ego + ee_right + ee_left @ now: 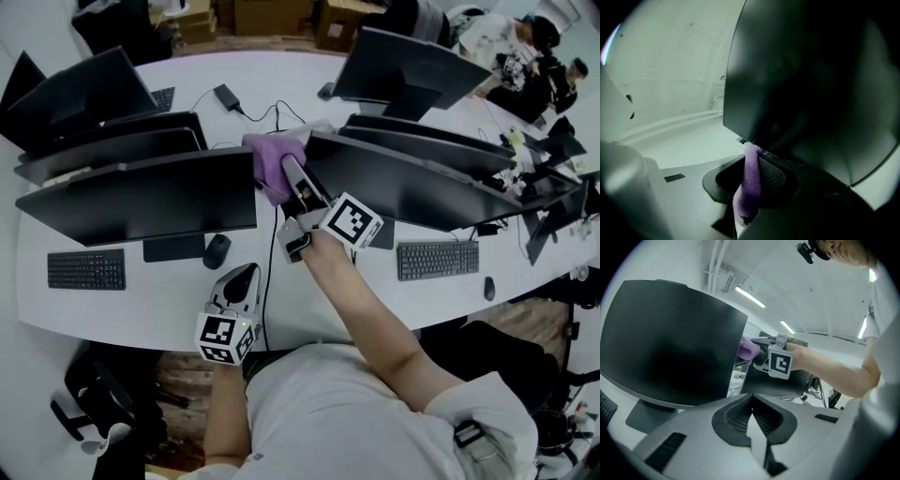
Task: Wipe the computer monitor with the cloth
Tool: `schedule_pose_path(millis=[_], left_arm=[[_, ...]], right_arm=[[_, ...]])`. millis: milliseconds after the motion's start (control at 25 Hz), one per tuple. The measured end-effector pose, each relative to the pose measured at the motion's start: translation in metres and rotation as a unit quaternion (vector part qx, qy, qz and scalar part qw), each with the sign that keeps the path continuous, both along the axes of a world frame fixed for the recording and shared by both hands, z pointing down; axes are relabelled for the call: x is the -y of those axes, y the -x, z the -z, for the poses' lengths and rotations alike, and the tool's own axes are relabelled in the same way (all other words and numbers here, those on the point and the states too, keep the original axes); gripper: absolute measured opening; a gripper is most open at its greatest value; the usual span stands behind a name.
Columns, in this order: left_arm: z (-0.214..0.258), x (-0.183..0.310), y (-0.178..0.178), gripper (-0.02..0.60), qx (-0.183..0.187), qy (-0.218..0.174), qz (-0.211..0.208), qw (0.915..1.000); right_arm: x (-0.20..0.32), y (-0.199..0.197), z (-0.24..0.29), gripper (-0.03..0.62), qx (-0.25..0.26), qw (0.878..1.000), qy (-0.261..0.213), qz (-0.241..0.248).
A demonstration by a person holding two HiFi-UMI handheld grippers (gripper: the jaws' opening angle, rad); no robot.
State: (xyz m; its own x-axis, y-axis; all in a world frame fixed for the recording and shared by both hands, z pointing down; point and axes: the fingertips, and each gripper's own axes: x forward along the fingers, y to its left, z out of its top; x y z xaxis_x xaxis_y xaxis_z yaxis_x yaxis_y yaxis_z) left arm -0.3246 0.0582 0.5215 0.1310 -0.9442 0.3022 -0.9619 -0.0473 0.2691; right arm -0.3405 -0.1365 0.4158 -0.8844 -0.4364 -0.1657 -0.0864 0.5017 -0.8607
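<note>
Cloth (272,159) clamped in right gripper (292,178) jaws; monitor (412,192) contact unclear.

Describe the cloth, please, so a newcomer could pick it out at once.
On the long white desk, look to the gap between the two nearest black monitors. There the right gripper holds a fuzzy purple cloth in its jaws; it is the only purple thing on the desk.

Desk (122,309): white, curved, long.
Ceiling lights (750,296): linear strips, lit.
Cardboard boxes (267,14): brown, beyond desk's far edge.
</note>
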Motion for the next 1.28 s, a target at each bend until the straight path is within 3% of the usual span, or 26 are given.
schedule_pose_path(millis=[480,760,1280], left_arm=[[0.015,0.007,-0.001,0.000,0.004,-0.013,0.000,0.9999],[0.020,0.011,-0.008,0.000,0.007,-0.019,-0.005,0.9998],[0.019,0.023,-0.046,0.001,0.009,-0.013,-0.033,0.9993]], right_arm=[[0.000,-0.003,0.067,0.071,0.058,0.998,-0.012,0.006],[-0.005,-0.012,0.078,0.071,0.089,0.996,0.020,0.010],[0.015,-0.074,0.073,0.072,0.121,0.990,0.062,-0.024]])
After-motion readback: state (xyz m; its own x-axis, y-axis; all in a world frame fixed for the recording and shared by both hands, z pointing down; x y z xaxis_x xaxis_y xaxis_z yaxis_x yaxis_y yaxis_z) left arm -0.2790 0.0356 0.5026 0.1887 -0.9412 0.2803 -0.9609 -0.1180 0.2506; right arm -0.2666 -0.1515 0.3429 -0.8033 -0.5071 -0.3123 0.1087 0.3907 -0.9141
